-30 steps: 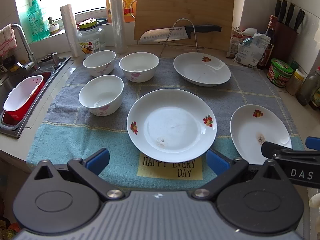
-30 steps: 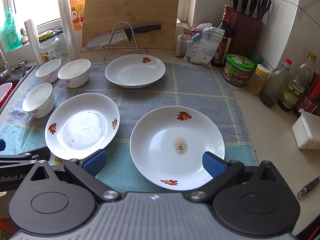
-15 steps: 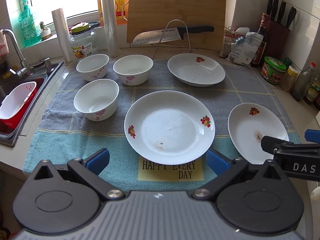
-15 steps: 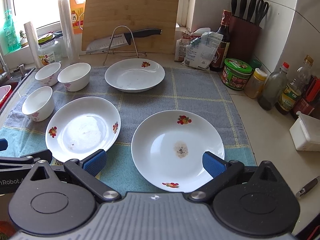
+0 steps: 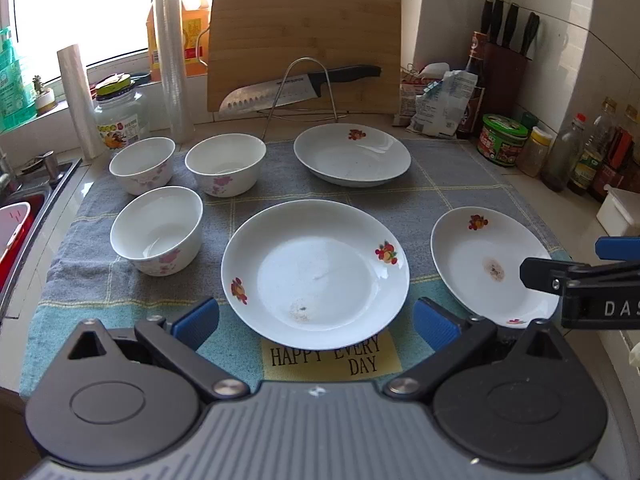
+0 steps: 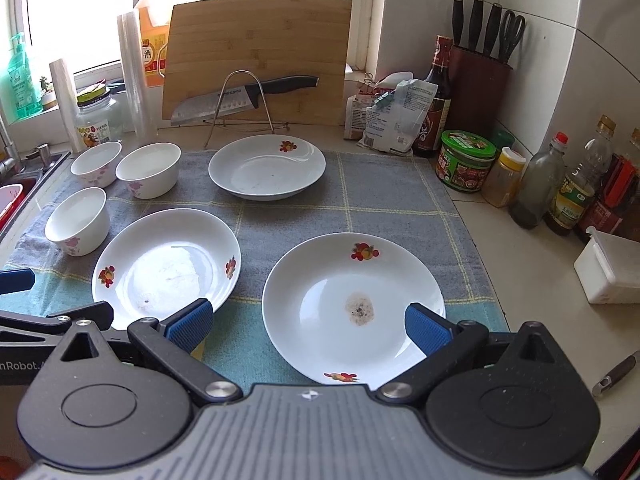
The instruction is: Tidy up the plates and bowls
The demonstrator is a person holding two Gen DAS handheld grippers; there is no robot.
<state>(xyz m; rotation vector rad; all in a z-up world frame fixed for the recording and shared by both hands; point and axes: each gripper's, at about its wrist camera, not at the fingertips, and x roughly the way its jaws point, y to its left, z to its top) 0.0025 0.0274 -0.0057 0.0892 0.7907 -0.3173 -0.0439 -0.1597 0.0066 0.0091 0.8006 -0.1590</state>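
Note:
Three white flowered plates lie on a towel: a near middle plate [image 5: 316,272], a far plate [image 5: 352,154] and a right plate with a brown stain [image 5: 494,266]. Three white bowls stand at the left: a near bowl [image 5: 157,232] and two far bowls [image 5: 142,164] [image 5: 225,163]. My left gripper [image 5: 316,320] is open and empty just in front of the middle plate. My right gripper [image 6: 308,326] is open and empty over the near edge of the stained plate [image 6: 354,306]. The middle plate [image 6: 166,266] and far plate [image 6: 266,166] also show there.
A grey and blue towel [image 5: 440,196] covers the counter. A knife on a wire rack [image 5: 300,88] and a cutting board [image 5: 304,44] stand behind. Jars and bottles [image 6: 560,188] line the right wall. A sink [image 5: 16,224] is at the left.
Both grippers have drawn up and slightly back, tilting upward, so more of the back wall shows. Plates and bowls have not moved. Both grippers stay open.

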